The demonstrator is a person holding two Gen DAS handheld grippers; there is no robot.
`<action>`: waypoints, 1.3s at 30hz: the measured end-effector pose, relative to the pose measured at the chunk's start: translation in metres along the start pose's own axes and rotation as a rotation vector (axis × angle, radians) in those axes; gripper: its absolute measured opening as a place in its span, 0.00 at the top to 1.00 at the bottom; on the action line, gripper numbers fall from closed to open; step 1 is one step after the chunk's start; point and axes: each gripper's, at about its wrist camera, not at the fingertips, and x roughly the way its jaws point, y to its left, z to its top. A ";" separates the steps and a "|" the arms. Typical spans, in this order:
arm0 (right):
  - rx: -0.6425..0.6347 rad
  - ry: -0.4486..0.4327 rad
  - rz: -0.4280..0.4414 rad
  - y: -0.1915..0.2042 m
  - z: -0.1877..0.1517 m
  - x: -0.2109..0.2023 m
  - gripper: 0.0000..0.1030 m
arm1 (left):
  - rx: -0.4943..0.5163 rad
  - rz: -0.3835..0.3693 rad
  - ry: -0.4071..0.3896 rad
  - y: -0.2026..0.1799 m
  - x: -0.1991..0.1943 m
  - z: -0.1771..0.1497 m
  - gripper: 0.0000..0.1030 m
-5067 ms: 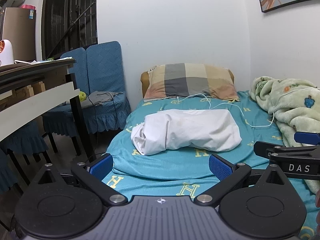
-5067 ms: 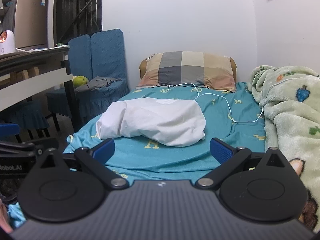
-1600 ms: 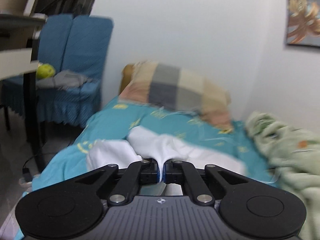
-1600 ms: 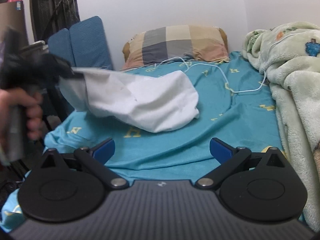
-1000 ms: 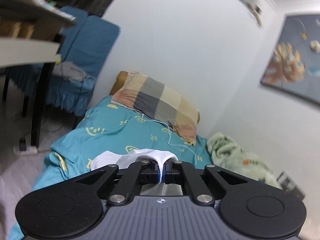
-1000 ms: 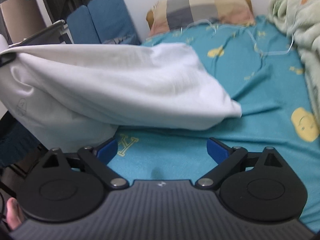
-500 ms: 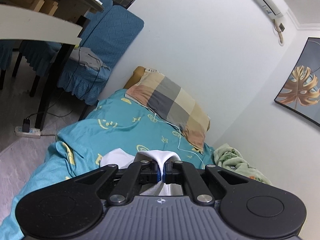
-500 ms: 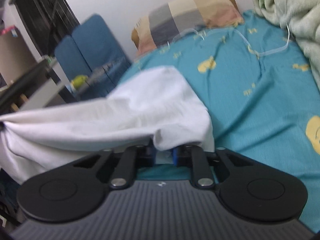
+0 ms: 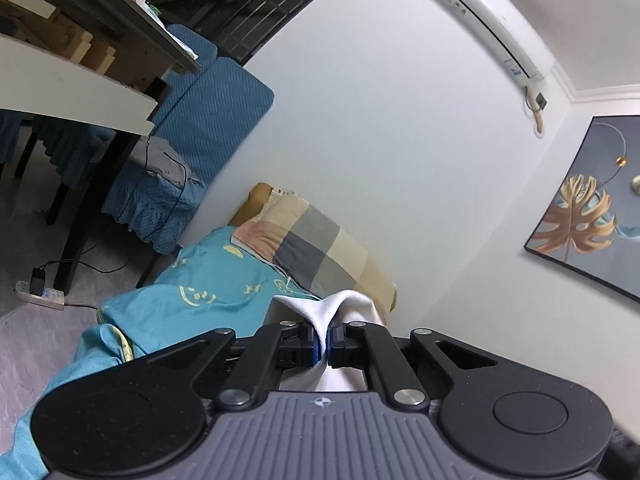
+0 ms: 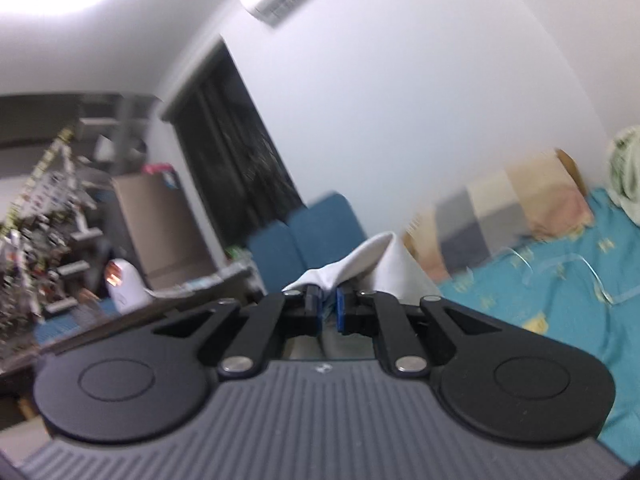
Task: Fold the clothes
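While both tools pinch white garment (image 9: 326,312); teal bed (image 9: 208,300); white wall (image 9: 360,120).

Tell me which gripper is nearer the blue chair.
Left, probably. The blue chair looms large up-left of the left gripper; from the right gripper it sits smaller, straight ahead.

Both grippers' fingers (image 9: 316,344) (image 10: 339,312) clamped, tilted upward.
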 end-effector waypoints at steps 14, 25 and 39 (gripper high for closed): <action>0.361 0.279 -0.226 -0.115 -0.053 0.048 0.89 | 0.237 0.221 0.192 -0.018 0.039 -0.044 0.38; 0.355 0.349 -0.332 -0.110 -0.062 0.038 0.87 | 0.547 -0.022 0.231 -0.086 0.025 -0.093 0.27; 0.432 0.327 -0.389 -0.122 -0.059 0.026 0.35 | 0.895 -0.034 0.648 -0.096 0.085 -0.233 0.92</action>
